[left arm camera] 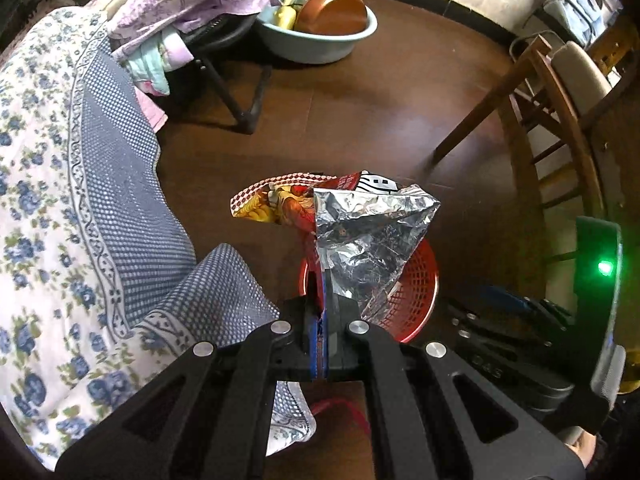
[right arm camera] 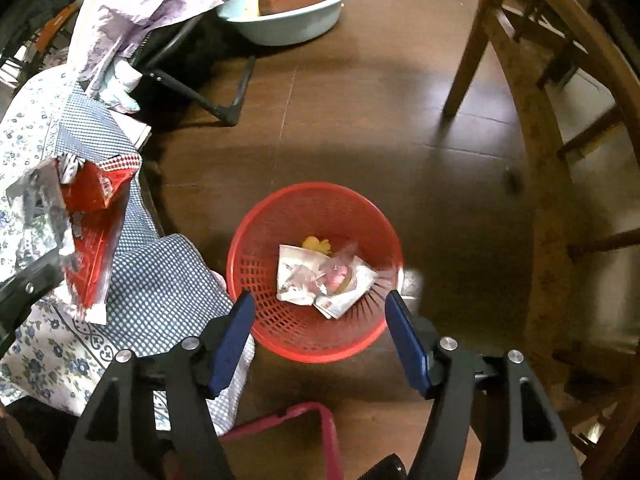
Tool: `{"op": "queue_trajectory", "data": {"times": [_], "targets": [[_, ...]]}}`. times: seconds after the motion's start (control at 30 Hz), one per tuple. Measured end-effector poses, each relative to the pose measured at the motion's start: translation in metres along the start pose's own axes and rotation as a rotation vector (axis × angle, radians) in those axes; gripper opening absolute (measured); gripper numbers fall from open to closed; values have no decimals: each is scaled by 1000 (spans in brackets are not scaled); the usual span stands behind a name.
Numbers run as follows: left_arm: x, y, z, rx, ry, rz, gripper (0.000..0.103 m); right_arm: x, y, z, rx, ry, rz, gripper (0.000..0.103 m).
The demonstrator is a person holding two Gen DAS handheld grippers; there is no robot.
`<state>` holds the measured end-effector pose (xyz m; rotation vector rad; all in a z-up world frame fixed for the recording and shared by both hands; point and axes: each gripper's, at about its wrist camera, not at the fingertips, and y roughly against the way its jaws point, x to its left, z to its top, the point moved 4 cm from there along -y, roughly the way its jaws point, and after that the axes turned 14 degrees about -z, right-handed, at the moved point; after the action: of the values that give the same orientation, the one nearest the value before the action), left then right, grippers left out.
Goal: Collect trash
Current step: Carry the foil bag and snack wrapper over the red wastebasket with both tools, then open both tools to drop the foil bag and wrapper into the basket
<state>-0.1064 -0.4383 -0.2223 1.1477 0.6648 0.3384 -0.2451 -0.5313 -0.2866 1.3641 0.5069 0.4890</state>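
Observation:
My left gripper [left arm camera: 320,304] is shut on a torn red and foil snack bag [left arm camera: 360,224], held in the air above the near left rim of a red mesh basket [left arm camera: 416,300]. The same bag [right arm camera: 80,232] shows at the left of the right wrist view, over the bed's edge. My right gripper [right arm camera: 320,312] is open and empty, just above the near rim of the red basket [right arm camera: 256,280] on the floor. Crumpled white wrappers [right arm camera: 324,280] and a yellow scrap [right arm camera: 316,245] lie inside the basket.
A bed with a blue floral sheet [left arm camera: 60,200] fills the left. A wooden chair [right arm camera: 536,160] stands at the right. A pale blue basin [right arm camera: 288,20] with a copper pan sits at the back by a folding chair piled with clothes [left arm camera: 192,8]. A pink strap [right arm camera: 320,420] lies near.

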Motion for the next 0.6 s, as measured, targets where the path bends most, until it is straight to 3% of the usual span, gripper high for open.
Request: {"op": "queue_trajectory", "data": {"times": [0.13,0.43,0.6], "targets": [[-2,-19,-3,49,-5,-20,2,-12,-3,-13,40,12,-49,68],[-10,-82,-11,206,24,-123,2,-25,-3,-62,107,79,-71,68],[-15,-92,-16,254,18,-145,5,-29,-7,-66,122,69,-84,68]]}}
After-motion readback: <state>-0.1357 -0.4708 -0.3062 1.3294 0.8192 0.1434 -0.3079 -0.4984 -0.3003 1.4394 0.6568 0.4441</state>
